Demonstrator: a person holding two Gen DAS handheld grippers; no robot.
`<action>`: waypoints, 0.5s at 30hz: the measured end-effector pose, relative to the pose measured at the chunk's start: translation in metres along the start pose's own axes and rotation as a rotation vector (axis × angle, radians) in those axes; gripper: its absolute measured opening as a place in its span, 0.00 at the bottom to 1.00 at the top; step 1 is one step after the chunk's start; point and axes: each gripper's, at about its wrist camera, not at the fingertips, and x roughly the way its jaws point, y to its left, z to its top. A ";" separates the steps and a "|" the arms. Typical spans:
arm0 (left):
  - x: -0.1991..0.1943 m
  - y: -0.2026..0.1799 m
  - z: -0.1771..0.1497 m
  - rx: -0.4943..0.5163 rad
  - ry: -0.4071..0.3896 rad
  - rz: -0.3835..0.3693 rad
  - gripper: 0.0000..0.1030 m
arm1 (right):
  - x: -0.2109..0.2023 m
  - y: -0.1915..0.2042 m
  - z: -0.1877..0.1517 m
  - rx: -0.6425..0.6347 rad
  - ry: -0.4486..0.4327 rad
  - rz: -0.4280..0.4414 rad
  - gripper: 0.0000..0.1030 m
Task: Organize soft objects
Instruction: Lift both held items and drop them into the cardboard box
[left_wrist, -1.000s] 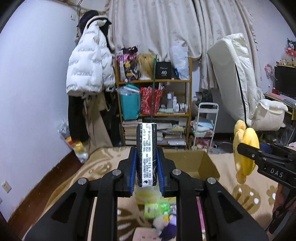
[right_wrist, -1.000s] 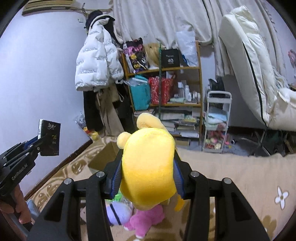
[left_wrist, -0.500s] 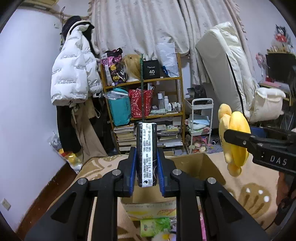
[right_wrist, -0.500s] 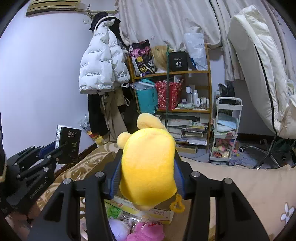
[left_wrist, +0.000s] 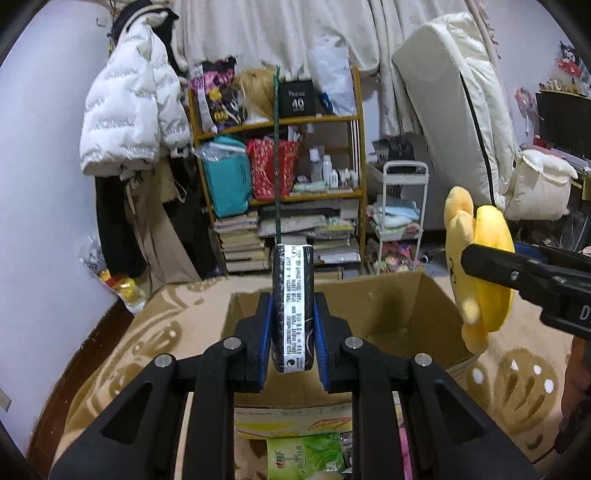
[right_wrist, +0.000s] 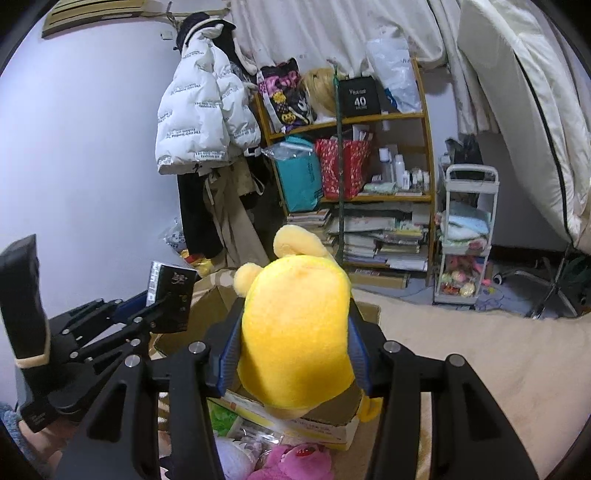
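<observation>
My left gripper (left_wrist: 292, 328) is shut on a black tissue pack (left_wrist: 293, 306) with a white label, held upright over the near part of an open cardboard box (left_wrist: 388, 317). My right gripper (right_wrist: 293, 350) is shut on a yellow plush toy (right_wrist: 295, 332), held above the box's right side; the toy also shows in the left wrist view (left_wrist: 476, 273). The left gripper with the black pack (right_wrist: 171, 295) shows at the left of the right wrist view. A green tissue pack (left_wrist: 304, 456), a pink plush (right_wrist: 295, 461) and a pale purple plush (right_wrist: 232, 459) lie on the rug in front of the box.
A beige patterned rug (left_wrist: 147, 350) covers the floor. Behind the box stand a wooden shelf (left_wrist: 280, 184) full of bags and books, a white trolley (left_wrist: 402, 218), a hanging white puffer jacket (left_wrist: 129, 110) and a leaning white mattress (left_wrist: 461, 122).
Both grippers have moved forward and lower toward the cardboard box, each still holding its object. The box now fills more of both views.
</observation>
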 end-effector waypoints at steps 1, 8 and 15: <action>0.003 0.001 -0.002 -0.005 0.009 0.002 0.19 | 0.002 -0.002 -0.001 0.007 0.003 0.005 0.52; 0.023 0.008 -0.010 -0.021 0.069 0.015 0.20 | 0.024 -0.009 -0.016 0.009 0.045 -0.006 0.55; 0.029 0.009 -0.016 -0.026 0.113 0.015 0.36 | 0.027 -0.005 -0.018 -0.003 0.059 0.010 0.58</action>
